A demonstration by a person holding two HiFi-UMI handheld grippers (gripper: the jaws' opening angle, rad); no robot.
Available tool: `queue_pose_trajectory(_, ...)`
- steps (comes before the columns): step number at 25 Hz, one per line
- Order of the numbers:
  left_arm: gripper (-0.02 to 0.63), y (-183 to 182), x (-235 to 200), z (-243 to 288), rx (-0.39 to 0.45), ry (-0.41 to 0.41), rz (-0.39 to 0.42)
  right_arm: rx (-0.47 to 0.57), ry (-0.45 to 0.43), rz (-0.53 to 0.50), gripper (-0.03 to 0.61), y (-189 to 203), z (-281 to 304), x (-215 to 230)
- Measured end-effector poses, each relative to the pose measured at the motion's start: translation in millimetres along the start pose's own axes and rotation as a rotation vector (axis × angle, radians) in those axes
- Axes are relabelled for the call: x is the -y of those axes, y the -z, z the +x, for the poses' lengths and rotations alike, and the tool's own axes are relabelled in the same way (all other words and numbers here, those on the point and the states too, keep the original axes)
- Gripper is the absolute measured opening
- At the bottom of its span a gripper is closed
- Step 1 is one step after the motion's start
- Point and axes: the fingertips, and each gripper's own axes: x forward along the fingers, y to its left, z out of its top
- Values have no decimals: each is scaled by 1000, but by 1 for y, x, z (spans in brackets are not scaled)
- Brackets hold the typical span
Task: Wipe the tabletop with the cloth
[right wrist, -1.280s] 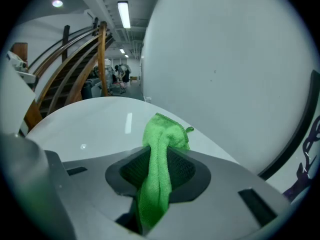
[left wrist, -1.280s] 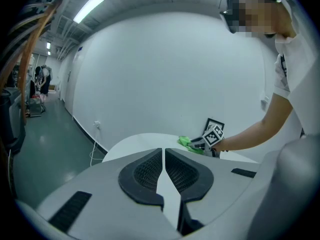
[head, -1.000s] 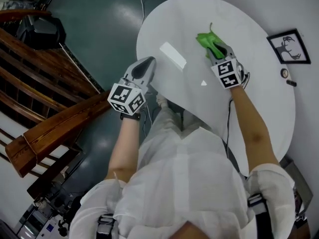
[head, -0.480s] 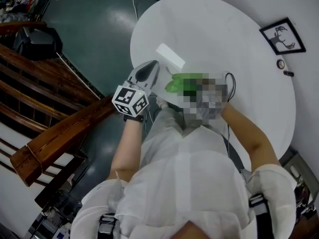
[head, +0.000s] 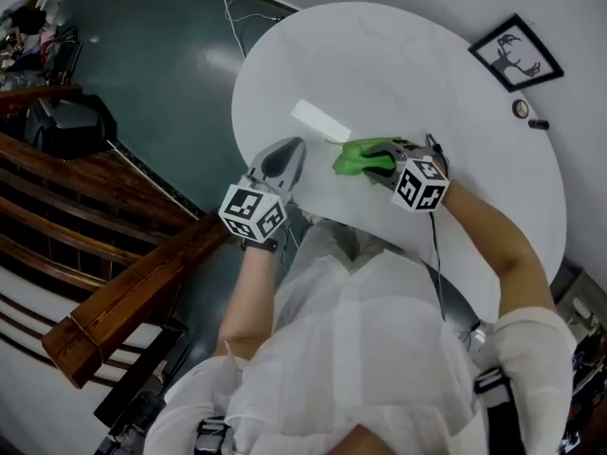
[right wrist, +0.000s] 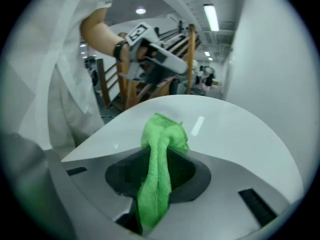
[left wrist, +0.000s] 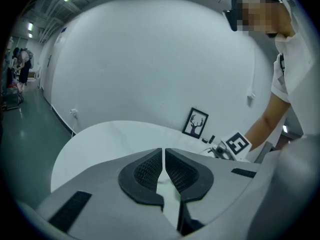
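Right now we hold the green cloth [head: 356, 156] clamped in our right gripper [right wrist: 162, 154]. Its bunched end points leftward across the near part of the white desk [head: 408, 64], toward the left gripper [left wrist: 163, 159], which hovers at the desk's edge, jaws together on nothing. The cloth probably touches the surface, though the contact itself is hidden.

Ahead of me a black-framed deer picture [head: 517, 53] stands against the white wall [head: 579, 27], with a small round thing [head: 520, 108] and a small dark piece [head: 539, 124] just beside it. To my left, brown wooden rails [head: 123, 292] run above a dark green floor [head: 161, 55], where a thin cable [head: 226, 12] trails.
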Motion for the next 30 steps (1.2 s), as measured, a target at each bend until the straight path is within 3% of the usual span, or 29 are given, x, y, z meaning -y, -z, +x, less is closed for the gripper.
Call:
queue_pose_trajectory(8,28,-11,4,26,7,36,-3,-4,551,680,87,49,-45,198)
queue_pose_trajectory(11,28,-14,11,39,5,70,8,15,776,908,87,77,-77,240)
queue_pose_trajectory(14,28,-17,20,49,2,103,19,23,968,1072,87,108,-110,249)
queue_pose_trajectory(20,28,-15,37,62,-14,164,46,37,1195,1273,87,178,-182,189)
queue_pose_trajectory(24,28,-12,51,72,-33,205,64,24,1325,1400,87,244,-245,102)
queue_pose_trajectory(30,28,-13,77,86,-52,262,96,-68,1486,1504,87,321,-327,-45)
